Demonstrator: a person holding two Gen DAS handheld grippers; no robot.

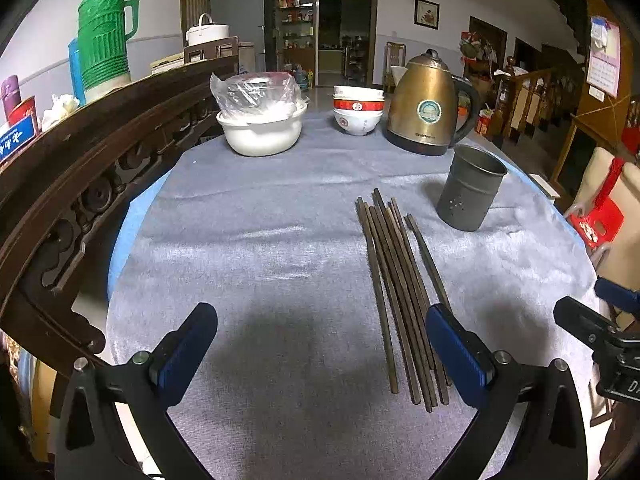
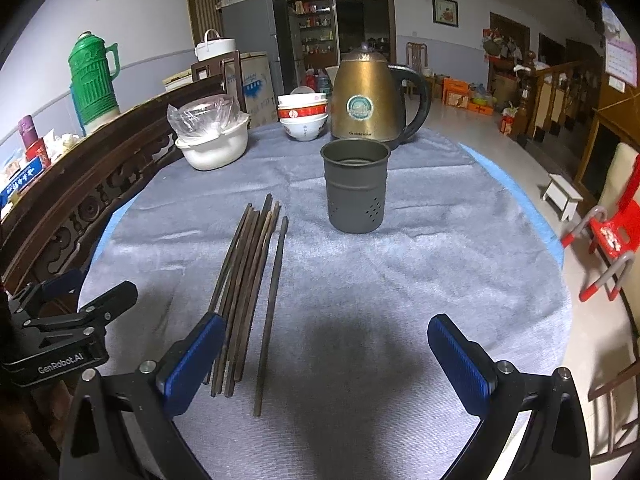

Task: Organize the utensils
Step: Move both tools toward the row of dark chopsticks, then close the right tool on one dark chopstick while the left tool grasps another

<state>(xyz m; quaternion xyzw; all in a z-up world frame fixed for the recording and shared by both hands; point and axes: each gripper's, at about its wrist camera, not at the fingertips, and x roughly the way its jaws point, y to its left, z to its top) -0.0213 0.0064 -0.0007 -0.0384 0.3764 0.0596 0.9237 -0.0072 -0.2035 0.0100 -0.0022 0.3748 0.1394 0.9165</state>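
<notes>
Several dark wooden chopsticks [image 1: 400, 292] [image 2: 248, 276] lie in a loose bundle on the grey cloth, one stick [image 2: 274, 304] slightly apart on the right. A grey metal utensil holder [image 1: 470, 188] [image 2: 355, 184] with small holes stands upright and empty beyond them. My left gripper [image 1: 320, 340] hovers open over bare cloth, its right finger beside the near ends of the chopsticks. My right gripper [image 2: 326, 344] is open too, with its left finger over the bundle's near ends. Each gripper shows at the edge of the other's view.
At the back of the round table stand a brass-coloured kettle [image 1: 426, 104] [image 2: 368, 100], stacked bowls [image 1: 358, 114] [image 2: 304, 116] and a white pot with a plastic bag [image 1: 262, 120] [image 2: 212, 136]. A carved wooden chair back [image 1: 80, 184] runs along the left. A red stool [image 2: 612, 236] stands right.
</notes>
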